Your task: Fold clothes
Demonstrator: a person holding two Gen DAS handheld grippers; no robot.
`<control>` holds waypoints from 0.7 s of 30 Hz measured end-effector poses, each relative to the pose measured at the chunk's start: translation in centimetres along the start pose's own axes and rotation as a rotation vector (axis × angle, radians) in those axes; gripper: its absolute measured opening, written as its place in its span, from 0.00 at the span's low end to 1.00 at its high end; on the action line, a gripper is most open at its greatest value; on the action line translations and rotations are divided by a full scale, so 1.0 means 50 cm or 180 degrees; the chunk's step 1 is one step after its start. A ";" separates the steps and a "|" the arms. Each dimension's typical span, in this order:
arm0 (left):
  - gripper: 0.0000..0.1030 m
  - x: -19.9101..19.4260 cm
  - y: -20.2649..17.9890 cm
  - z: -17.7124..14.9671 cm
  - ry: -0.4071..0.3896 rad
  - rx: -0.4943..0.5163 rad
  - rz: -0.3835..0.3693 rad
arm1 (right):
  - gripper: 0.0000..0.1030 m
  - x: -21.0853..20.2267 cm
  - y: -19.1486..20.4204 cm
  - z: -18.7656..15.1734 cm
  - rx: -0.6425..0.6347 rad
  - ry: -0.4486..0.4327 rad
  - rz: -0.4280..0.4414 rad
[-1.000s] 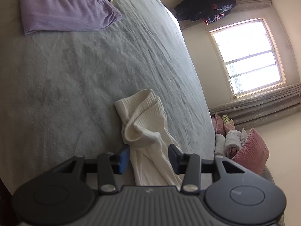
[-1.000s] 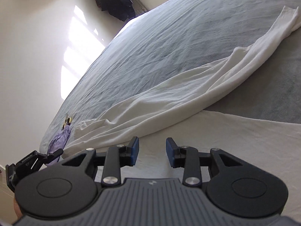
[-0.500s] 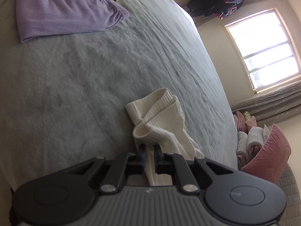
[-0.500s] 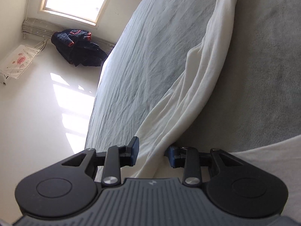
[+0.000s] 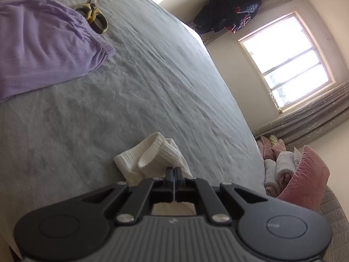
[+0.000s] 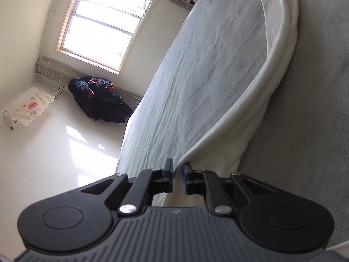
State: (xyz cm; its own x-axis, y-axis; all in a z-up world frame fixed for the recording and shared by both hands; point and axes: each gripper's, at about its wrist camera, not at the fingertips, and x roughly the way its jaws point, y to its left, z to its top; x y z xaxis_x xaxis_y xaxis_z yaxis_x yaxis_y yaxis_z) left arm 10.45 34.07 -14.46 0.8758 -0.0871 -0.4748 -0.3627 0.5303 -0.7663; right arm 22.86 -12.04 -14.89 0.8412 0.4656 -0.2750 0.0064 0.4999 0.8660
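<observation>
A white long-sleeved garment lies on the grey bed. Its ribbed cuff (image 5: 152, 155) bunches just ahead of my left gripper (image 5: 174, 171), which is shut on the sleeve right behind that cuff. In the right wrist view the white sleeve (image 6: 277, 61) stretches away up the bed (image 6: 207, 65) as a long folded band. My right gripper (image 6: 177, 171) is shut on the near end of that band, with cloth pinched between its blue pads (image 6: 186, 174).
A folded purple garment (image 5: 43, 50) lies at the far left of the bed (image 5: 152, 76), with yellow-handled scissors (image 5: 96, 17) beside it. Pink and grey pillows (image 5: 294, 170) are piled off the bed's right side. A dark garment (image 6: 98, 100) hangs below the window.
Both grippers have gone from open to shut on the white sleeve, the left one first. The right gripper has swung round to look along the sleeve toward the window.
</observation>
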 end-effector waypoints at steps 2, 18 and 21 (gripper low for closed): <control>0.00 0.004 -0.002 0.018 -0.0064 0.0036 -0.0155 | 0.13 -0.017 0.022 0.001 -0.0234 -0.0087 0.0033; 0.00 0.046 0.122 0.017 0.0058 0.0158 -0.0378 | 0.13 -0.113 0.077 -0.112 -0.1469 -0.0446 -0.0205; 0.00 0.040 0.144 0.006 0.0087 0.0139 -0.0332 | 0.13 -0.107 0.057 -0.132 -0.1595 -0.0370 -0.0369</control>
State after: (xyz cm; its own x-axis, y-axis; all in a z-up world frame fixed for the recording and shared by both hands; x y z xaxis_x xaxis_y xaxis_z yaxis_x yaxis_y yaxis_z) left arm 9.70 37.98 -20.77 0.8988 -0.1663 -0.4057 -0.2554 0.5534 -0.7928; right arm 14.83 -8.28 -13.70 0.9049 0.3166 -0.2845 -0.1324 0.8445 0.5189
